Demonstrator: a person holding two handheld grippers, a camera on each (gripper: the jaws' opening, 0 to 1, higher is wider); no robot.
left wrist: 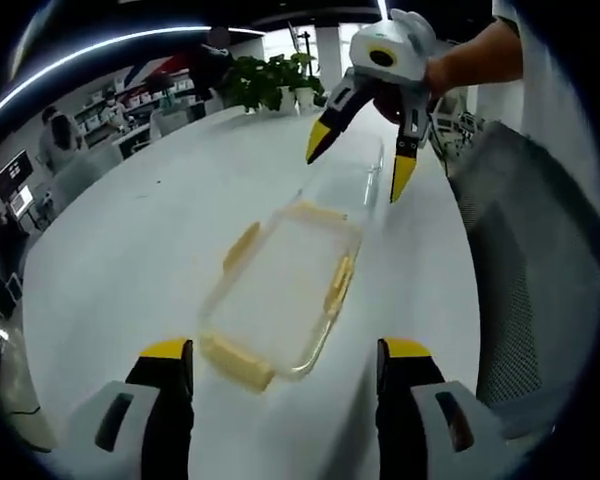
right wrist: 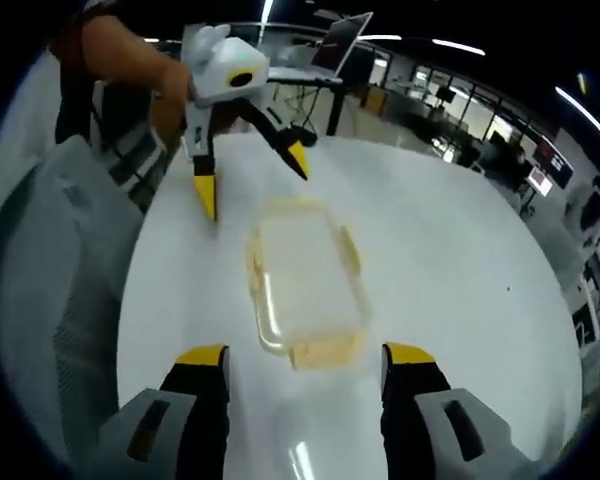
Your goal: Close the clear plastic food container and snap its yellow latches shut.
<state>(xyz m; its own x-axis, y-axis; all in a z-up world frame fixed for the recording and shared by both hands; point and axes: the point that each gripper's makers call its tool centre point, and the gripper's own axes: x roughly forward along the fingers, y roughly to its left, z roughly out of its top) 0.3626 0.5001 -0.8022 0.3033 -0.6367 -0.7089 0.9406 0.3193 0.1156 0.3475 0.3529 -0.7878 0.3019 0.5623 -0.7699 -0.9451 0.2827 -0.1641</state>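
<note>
The white surface (left wrist: 130,250) fills mid-frame. The clear plastic food container (left wrist: 280,290) with yellow latches (left wrist: 237,362) lies on it at centre. The left hand-held gripper (left wrist: 285,370) and right hand-held gripper (right wrist: 305,372) both gape wide, holding nothing.

Clear container (right wrist: 305,290) on white table (right wrist: 460,300), both tools spread, apart
</note>
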